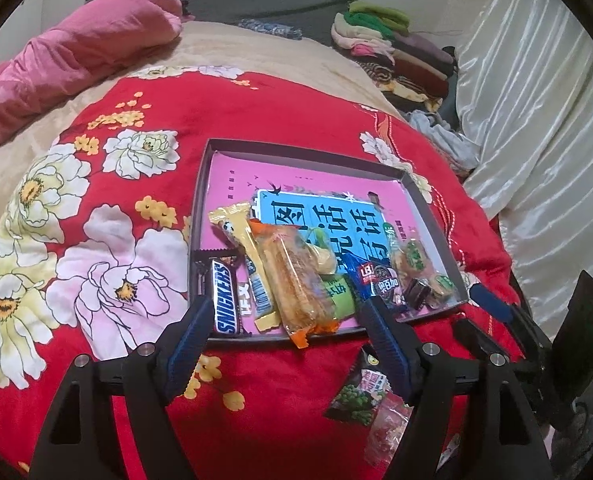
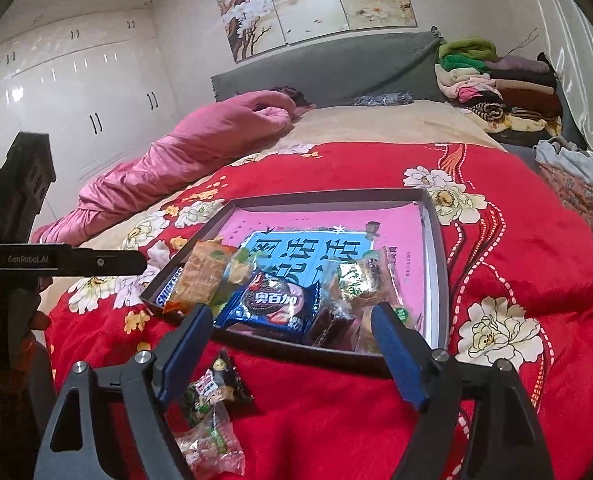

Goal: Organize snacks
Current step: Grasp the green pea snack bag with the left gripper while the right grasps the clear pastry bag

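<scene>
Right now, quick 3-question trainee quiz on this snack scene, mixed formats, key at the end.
1. True or false: the Snickers bar lies inside the tray.
2. Multiple choice: the dark green-pea packet lies A) in the tray, B) on the red quilt in front of the tray, C) between the fingers of the left gripper.
3. Fill in: both the left gripper and the right gripper are ____, holding nothing.

Key: 1 true; 2 B; 3 open.
</scene>
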`<state>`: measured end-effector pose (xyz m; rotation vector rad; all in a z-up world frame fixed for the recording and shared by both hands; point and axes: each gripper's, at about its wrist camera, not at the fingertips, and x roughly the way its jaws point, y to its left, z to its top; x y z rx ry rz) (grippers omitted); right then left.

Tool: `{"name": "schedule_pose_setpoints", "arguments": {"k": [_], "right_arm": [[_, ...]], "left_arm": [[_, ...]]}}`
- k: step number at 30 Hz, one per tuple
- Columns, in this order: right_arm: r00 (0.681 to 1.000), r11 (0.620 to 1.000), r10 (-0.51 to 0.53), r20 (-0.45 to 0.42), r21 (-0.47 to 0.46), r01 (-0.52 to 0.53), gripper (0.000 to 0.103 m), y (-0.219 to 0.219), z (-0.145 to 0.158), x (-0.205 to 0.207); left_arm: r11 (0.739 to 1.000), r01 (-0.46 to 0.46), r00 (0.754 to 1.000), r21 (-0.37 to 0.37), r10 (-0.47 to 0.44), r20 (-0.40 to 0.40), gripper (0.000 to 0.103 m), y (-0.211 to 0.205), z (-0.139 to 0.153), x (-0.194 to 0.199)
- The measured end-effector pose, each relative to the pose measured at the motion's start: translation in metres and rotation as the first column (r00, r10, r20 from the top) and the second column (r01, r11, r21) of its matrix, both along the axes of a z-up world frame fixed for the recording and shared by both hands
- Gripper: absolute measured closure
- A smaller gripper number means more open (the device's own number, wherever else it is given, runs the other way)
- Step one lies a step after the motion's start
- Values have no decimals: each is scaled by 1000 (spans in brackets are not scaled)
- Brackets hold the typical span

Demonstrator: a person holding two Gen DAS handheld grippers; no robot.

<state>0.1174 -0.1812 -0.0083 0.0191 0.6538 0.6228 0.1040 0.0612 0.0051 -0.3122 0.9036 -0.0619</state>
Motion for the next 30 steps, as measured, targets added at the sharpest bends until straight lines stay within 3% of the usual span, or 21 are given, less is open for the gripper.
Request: {"name": "schedule_pose_setpoints", "arguments": {"k": [15, 24, 30], "right_arm": [[988, 986, 149, -45, -63, -152, 20, 23, -2, -41], [965, 953, 220, -145, -180, -244, 20, 39, -25, -59], [943, 944, 236, -234, -176, -280, 20, 45, -44, -55]], "left_arm": [[993, 116, 992, -5, -116, -54, 25, -26, -10, -10], [979, 202, 971, 24, -197, -138, 25, -52, -32, -14], [969, 243, 953, 45, -230, -199, 25, -68, -54, -13]]}}
